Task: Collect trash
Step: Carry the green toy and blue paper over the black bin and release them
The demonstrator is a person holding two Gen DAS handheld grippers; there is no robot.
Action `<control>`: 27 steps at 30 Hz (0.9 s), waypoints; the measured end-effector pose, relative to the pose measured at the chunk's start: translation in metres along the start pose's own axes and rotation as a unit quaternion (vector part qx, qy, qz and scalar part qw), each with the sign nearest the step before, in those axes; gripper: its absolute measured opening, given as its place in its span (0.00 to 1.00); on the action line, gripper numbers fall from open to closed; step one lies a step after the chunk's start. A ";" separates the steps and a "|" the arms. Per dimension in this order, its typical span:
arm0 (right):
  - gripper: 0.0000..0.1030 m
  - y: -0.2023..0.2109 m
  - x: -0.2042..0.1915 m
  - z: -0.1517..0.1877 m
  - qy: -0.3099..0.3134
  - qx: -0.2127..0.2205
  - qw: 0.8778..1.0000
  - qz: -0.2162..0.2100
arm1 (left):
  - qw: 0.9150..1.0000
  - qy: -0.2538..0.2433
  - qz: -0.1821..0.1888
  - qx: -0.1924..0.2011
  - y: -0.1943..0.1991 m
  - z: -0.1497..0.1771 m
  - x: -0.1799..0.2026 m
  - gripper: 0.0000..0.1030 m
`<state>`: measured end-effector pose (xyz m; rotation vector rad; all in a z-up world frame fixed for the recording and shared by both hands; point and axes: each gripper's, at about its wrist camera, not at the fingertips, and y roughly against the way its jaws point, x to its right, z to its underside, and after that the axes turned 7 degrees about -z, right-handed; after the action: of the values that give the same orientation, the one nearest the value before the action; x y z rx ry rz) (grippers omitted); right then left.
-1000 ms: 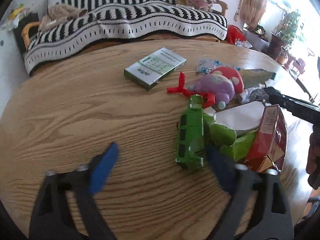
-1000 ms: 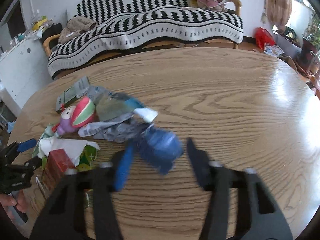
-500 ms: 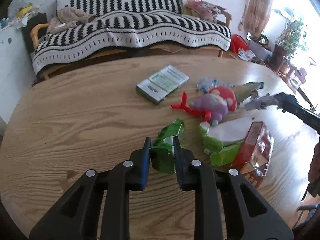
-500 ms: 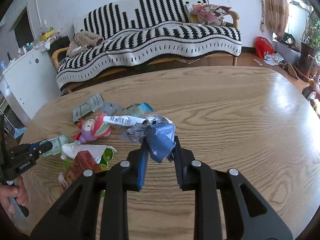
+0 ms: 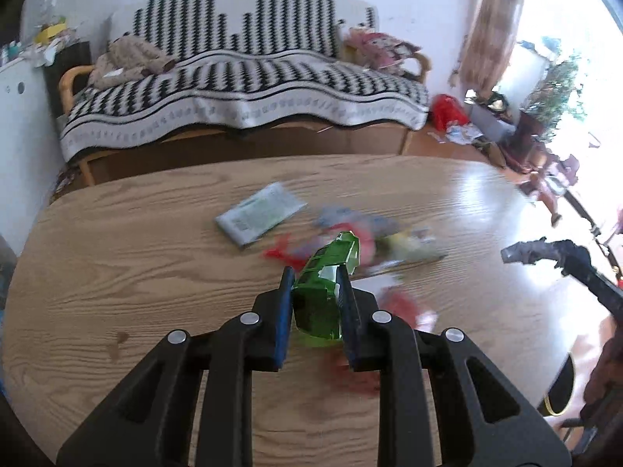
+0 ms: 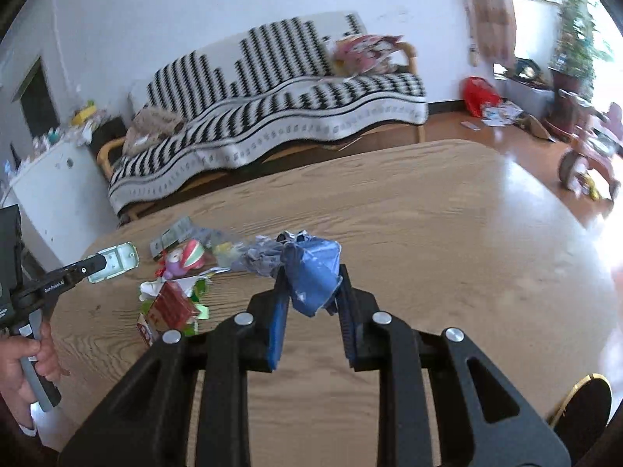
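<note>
My left gripper (image 5: pixel 314 278) is shut on a crushed green carton (image 5: pixel 325 284), lifted above the wooden table (image 5: pixel 117 272). In the right wrist view that carton (image 6: pixel 115 262) looks pale at the tip of the left gripper (image 6: pixel 102 264), at the far left. My right gripper (image 6: pixel 309 277) is shut on a crumpled blue and silver wrapper (image 6: pixel 311 268), also held off the table; the wrapper (image 5: pixel 523 252) shows grey at the right edge of the left wrist view. A pile of trash (image 6: pixel 171 299) with a red box and green scraps lies on the table.
A grey-green flat box (image 5: pixel 261 214) and a pink and purple toy (image 6: pixel 187 258) lie on the table near the pile. A striped sofa (image 5: pixel 241 93) stands behind the table. A hand (image 6: pixel 23 366) holds the left gripper's handle. A tricycle (image 6: pixel 584 159) stands on the floor at right.
Both grippers closed on their items, the left on the green carton and the right on the blue wrapper, and lifted them up off the table, away from the pile.
</note>
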<state>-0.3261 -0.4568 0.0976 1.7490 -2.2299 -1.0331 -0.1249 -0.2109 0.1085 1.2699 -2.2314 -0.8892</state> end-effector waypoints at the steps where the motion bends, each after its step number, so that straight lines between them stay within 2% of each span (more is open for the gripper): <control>1: 0.23 0.014 0.010 0.003 -0.009 0.006 1.000 0.006 | 1.000 -0.005 0.007 0.002 0.003 -0.001 0.012 0.20; 6: 0.23 0.086 0.074 0.030 -0.043 0.028 0.997 0.061 | 0.997 -0.042 0.064 0.007 0.017 0.000 0.104 0.20; 12: 0.23 0.184 0.170 0.077 -0.099 0.041 0.982 0.152 | 0.981 -0.109 0.160 -0.002 0.033 0.030 0.247 0.20; 16: 0.23 0.243 0.224 0.110 -0.136 0.046 0.968 0.207 | 0.960 -0.175 0.219 -0.016 0.045 0.072 0.347 0.20; 18: 0.23 0.269 0.248 0.129 -0.156 0.049 0.959 0.230 | 0.950 -0.198 0.239 -0.025 0.049 0.093 0.383 0.20; 19: 0.23 0.278 0.256 0.136 -0.163 0.049 0.956 0.238 | 0.943 -0.214 0.252 -0.033 0.051 0.109 0.408 0.20; 25: 0.23 0.318 0.298 0.179 -0.198 0.042 0.940 0.274 | 0.912 -0.271 0.301 -0.068 0.056 0.168 0.491 0.20; 27: 0.23 0.325 0.307 0.191 -0.208 0.040 0.936 0.280 | 0.904 -0.283 0.310 -0.076 0.056 0.181 0.504 0.20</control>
<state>-0.7822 -0.6179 0.0473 0.8482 -2.8028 -1.2542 -0.5214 -0.5696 0.0434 0.1714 -2.6730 -1.2277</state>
